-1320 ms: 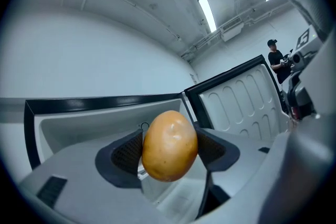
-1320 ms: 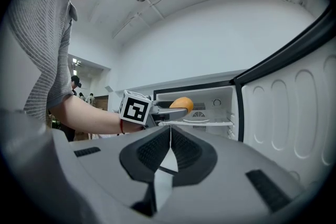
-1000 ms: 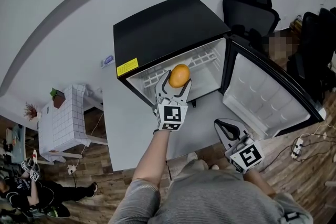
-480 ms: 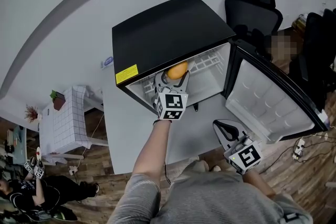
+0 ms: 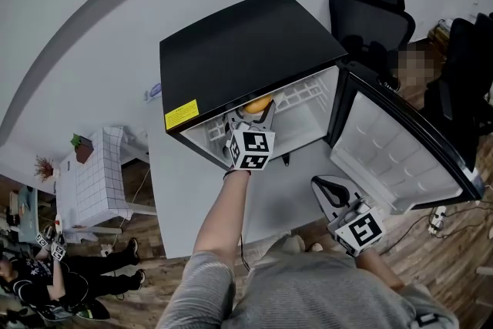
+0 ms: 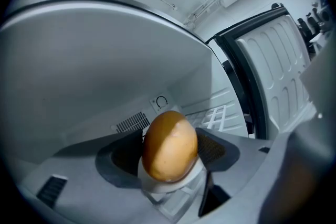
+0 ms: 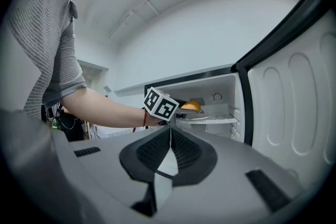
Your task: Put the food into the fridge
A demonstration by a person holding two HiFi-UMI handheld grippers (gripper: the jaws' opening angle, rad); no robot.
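Holding an orange (image 6: pixel 170 147) pinched in my left gripper (image 5: pixel 253 113), inside the fridge (image 5: pixel 239 50) mouth at 12 o'clock | right gripper (image 7: pixel 169 152) pressed together, empty, at 4 o'clock | door (image 5: pixel 400 154) open at 2 o'clock

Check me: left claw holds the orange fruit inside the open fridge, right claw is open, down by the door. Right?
No, the right claw is shut, jaws together on nothing; the right gripper view shows it. The rest stands: the left claw holds the orange fruit inside the open fridge, and the right claw is down by the door.
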